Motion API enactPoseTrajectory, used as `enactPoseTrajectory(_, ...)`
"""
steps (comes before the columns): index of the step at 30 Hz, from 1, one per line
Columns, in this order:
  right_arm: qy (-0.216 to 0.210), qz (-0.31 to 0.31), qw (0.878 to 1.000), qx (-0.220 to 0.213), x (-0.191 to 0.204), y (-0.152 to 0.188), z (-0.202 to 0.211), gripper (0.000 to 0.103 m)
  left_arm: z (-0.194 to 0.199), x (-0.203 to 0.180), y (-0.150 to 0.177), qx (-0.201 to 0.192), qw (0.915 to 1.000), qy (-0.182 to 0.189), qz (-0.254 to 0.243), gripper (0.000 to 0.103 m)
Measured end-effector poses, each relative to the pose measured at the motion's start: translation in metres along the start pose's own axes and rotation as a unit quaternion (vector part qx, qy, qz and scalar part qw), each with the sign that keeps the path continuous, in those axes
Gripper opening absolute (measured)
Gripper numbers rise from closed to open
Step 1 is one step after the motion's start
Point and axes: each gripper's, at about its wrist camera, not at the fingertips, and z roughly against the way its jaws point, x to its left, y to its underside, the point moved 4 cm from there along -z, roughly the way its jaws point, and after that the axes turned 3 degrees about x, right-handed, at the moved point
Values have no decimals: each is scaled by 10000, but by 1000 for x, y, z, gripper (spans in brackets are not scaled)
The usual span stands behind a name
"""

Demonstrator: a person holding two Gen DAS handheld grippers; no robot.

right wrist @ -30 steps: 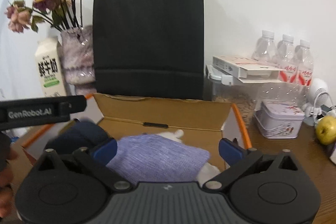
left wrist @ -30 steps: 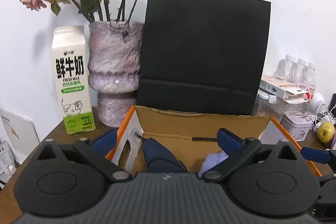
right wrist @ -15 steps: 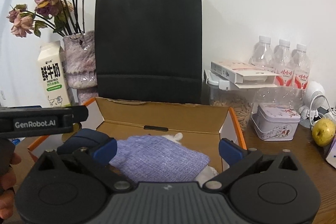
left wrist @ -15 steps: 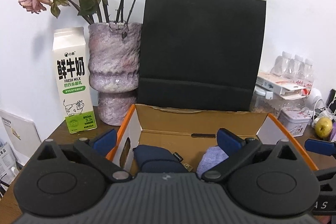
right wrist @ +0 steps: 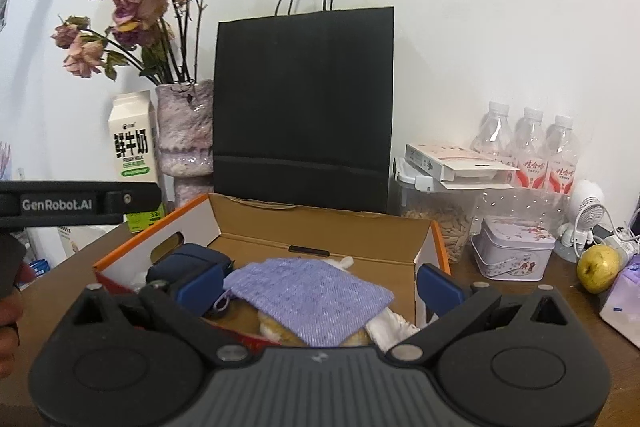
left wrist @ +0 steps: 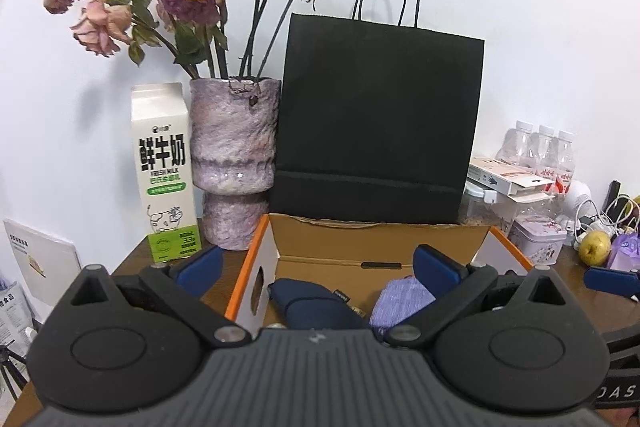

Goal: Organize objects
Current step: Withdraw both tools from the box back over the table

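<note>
An open cardboard box point(left wrist: 376, 243) with orange edges stands on the brown table; it also shows in the right wrist view point(right wrist: 320, 227). Inside lie a navy pouch point(left wrist: 312, 303), also seen in the right wrist view point(right wrist: 188, 261), and a lilac woven pouch point(right wrist: 308, 299), seen from the left wrist too point(left wrist: 400, 301), resting on white and tan items. My left gripper point(left wrist: 318, 267) is open and empty, above the box's near left. My right gripper point(right wrist: 320, 285) is open and empty above the box's near edge.
A black paper bag point(left wrist: 376, 123) stands behind the box. A milk carton point(left wrist: 164, 171) and a vase of dried roses point(left wrist: 234, 163) stand at left. At right are a jar point(right wrist: 436, 223), a tin point(right wrist: 516, 251), water bottles point(right wrist: 532, 151), a pear point(right wrist: 598, 267).
Both grippers have pulled back and up from the box, so more of the box, bag and flowers shows. Both stay open and empty.
</note>
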Motion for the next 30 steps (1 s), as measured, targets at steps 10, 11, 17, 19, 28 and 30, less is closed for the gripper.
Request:
enactPoseTrajectory(10, -3, 126, 9999, 43, 5, 17, 31, 103, 33, 5, 20, 117, 9998, 82, -112, 103)
enactPoseTrajectory(11, -3, 134, 9999, 51, 5, 19, 34, 103, 36, 5, 22, 128, 9998, 83, -121, 103)
enactPoseTrajectory(17, 2, 149, 9998, 119, 7, 31, 52, 103, 55, 11, 35, 220, 9996, 92, -133, 103)
enactPoseTrajectory(19, 0, 143, 9998, 154, 8, 35, 58, 103, 61, 12, 39, 255, 9995, 110, -146, 103)
enactPoseTrajectory(28, -20, 129, 9996, 234, 17, 52, 88, 103, 93, 12, 47, 272, 9994, 153, -114, 103)
enactPoseTrajectory(30, -22, 120, 9996, 252, 17, 54, 94, 103, 100, 12, 47, 277, 9994, 164, -99, 103)
